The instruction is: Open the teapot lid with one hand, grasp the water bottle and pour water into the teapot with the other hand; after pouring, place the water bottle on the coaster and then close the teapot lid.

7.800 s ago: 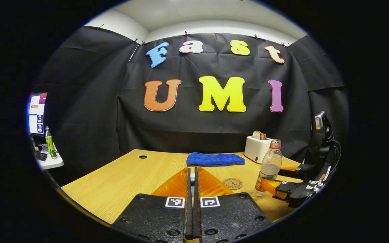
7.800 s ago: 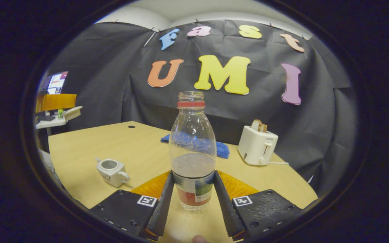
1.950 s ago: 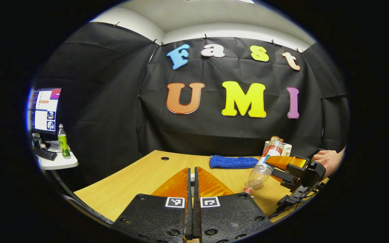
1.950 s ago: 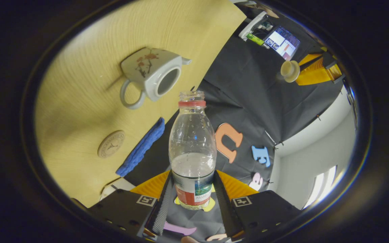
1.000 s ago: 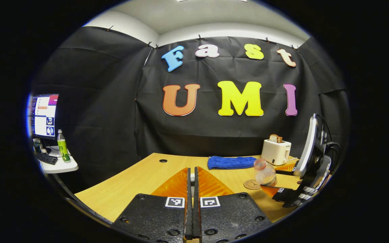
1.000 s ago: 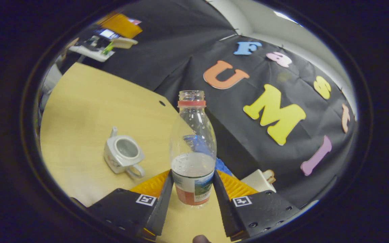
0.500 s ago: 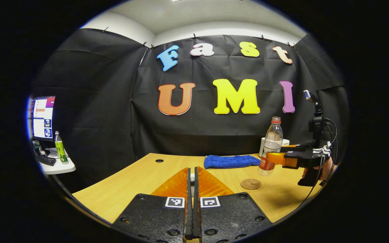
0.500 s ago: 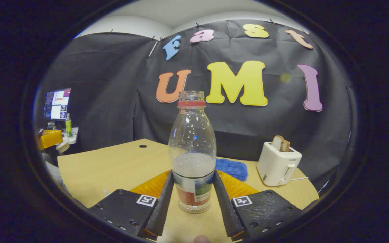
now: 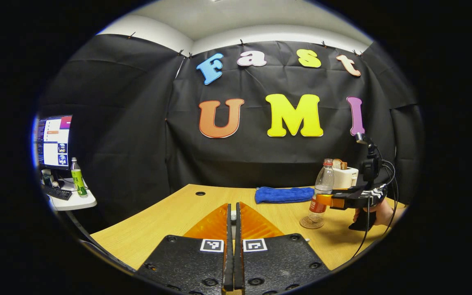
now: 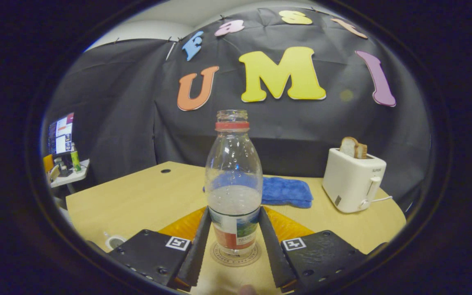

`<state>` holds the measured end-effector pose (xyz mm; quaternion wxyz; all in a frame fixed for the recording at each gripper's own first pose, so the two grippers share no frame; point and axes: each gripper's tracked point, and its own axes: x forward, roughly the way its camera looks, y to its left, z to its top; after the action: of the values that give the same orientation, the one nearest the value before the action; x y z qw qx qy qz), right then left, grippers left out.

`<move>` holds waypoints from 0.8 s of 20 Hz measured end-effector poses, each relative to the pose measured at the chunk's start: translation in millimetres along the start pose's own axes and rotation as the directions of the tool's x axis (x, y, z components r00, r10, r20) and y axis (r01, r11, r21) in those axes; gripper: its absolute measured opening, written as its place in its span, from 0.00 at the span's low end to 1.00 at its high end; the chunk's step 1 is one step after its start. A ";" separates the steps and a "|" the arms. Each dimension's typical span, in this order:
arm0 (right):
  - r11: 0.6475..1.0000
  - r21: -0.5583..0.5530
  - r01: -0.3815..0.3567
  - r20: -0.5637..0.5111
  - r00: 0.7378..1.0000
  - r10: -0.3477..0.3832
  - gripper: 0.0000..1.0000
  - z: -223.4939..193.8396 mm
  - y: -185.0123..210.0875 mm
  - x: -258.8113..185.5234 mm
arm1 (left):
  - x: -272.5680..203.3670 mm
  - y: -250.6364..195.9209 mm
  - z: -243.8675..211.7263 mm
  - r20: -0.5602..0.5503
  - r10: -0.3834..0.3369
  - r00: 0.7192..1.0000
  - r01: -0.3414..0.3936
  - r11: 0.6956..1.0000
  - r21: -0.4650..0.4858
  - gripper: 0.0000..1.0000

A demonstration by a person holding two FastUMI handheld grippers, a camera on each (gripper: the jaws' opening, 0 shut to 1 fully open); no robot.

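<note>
On the wooden worktop [image 10: 137, 200], the right gripper [image 10: 233, 241] clamps the clear plastic water bottle [image 10: 233, 180] upright over the round coaster [image 10: 236, 256], apparently to set it down; the left gripper [image 9: 232, 246] is closed, its hold hidden.

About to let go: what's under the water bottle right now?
The round coaster lies under the water bottle, its rim showing around the base. The base covers the coaster's middle, so actual contact can't be seen.

we are noting black textured plates with screws and square coded markers on the left gripper [image 9: 231, 262]; the right gripper [image 10: 233, 246] is showing ribbed orange webs, and trailing black cables in the left gripper view.
</note>
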<state>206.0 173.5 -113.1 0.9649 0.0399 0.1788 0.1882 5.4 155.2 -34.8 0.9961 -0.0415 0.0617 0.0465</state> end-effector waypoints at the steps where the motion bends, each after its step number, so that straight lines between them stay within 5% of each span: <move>1: 1.000 -0.002 0.003 -0.010 1.000 -0.003 0.66 -4.8 -0.6 2.5 | 0.3 0.2 -0.3 0.000 0.002 1.000 -0.002 1.000 -0.002 0.03; 10: 1.000 -0.016 0.008 -0.029 1.000 -0.008 0.72 -20.5 1.0 5.8 | -1.8 -5.5 2.6 0.007 -0.011 1.000 0.011 1.000 0.003 0.03; 13: 1.000 -0.024 0.007 -0.024 1.000 -0.007 0.93 -20.2 3.0 3.9 | -2.8 -6.0 3.6 0.011 -0.012 1.000 0.012 1.000 0.004 0.03; 16: 0.999 -0.031 0.009 -0.020 1.000 -0.010 0.95 -19.0 3.4 -2.9 | -3.4 -7.8 6.6 0.017 -0.014 1.000 0.014 1.000 0.005 0.03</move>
<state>195.4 175.8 -129.4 0.9644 0.0222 0.1859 0.1869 3.6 147.7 -27.2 0.9970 -0.0392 0.0531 0.0397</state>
